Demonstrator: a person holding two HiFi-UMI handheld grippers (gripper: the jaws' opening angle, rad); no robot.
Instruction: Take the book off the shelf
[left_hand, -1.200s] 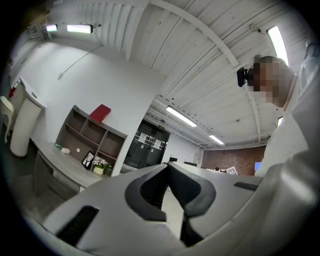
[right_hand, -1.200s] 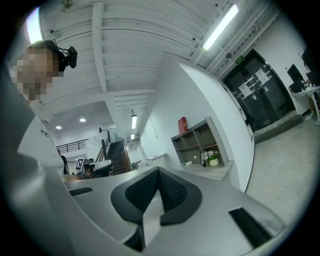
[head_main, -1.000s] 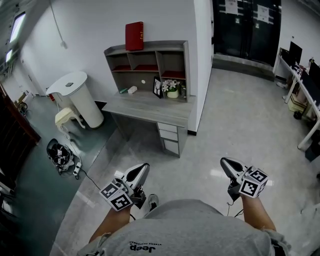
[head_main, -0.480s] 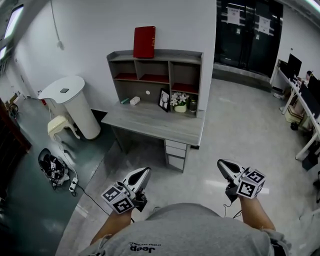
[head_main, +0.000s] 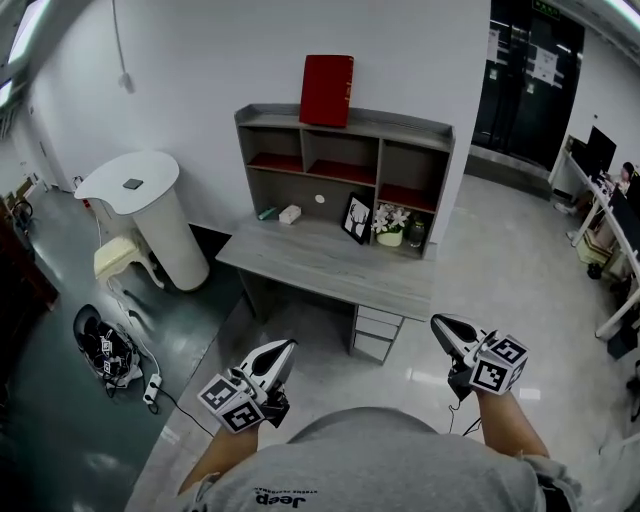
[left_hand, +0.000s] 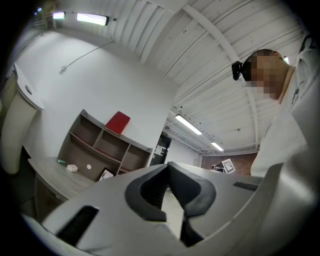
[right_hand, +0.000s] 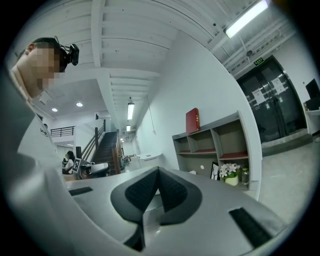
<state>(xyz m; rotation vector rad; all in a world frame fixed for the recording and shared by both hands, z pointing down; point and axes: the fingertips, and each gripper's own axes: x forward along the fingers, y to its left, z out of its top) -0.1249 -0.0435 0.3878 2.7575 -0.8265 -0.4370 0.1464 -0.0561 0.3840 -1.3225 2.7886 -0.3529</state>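
A red book stands upright on top of the grey shelf unit, leaning against the white wall. The unit sits on a grey desk. My left gripper and right gripper are held low in front of the person's body, well short of the desk, pointing toward it. Both are shut with nothing between the jaws. The left gripper view shows the book far off beyond the gripper. In the right gripper view the book stands beyond the gripper.
On the desk stand a picture frame and a flower pot; drawers sit under it. A white round stand, a stool and a bag with cables are at the left. Office desks line the right wall.
The desk and shelf have grown larger and shifted right in the head view as the person walked toward them. Both grippers travelled along, still shut.
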